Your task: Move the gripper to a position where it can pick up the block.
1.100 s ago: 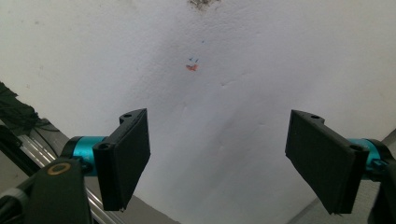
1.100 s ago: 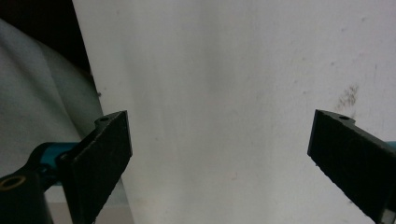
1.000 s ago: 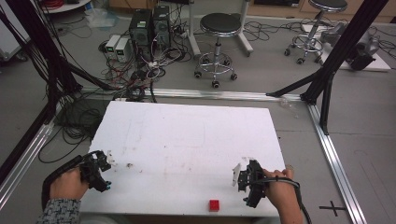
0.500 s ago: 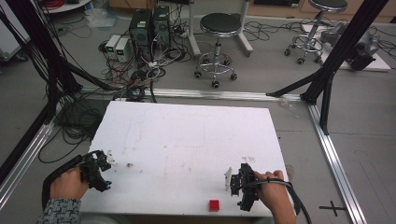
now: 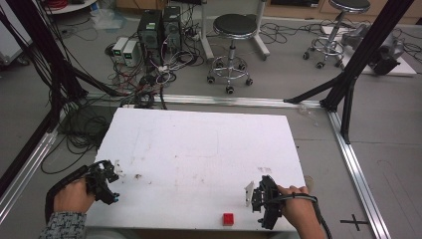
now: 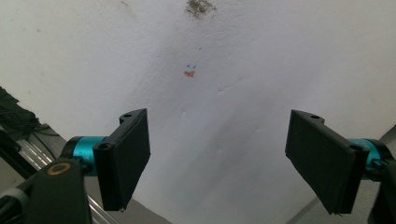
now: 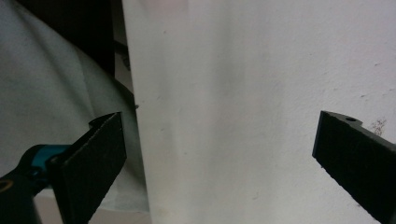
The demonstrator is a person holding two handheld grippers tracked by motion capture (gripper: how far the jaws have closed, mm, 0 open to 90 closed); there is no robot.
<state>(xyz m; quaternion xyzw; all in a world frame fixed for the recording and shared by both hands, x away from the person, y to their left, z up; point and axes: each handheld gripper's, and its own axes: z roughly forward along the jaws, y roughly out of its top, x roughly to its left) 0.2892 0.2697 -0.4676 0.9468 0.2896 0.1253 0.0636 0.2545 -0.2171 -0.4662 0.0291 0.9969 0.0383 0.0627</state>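
Jaws on the right gripper (image 5: 255,196) stand wide apart with nothing between them, and over the last second this gripper has slid leftward along the near edge of the white table (image 5: 199,144), closing on the small red cube (image 5: 228,218), which lies just to its left and nearer the person, apart from it, unmoved. The left gripper (image 5: 113,180) rests where it was at the table's near left corner, jaws likewise spread wide and empty, a dark smudge (image 5: 137,176) just beyond it
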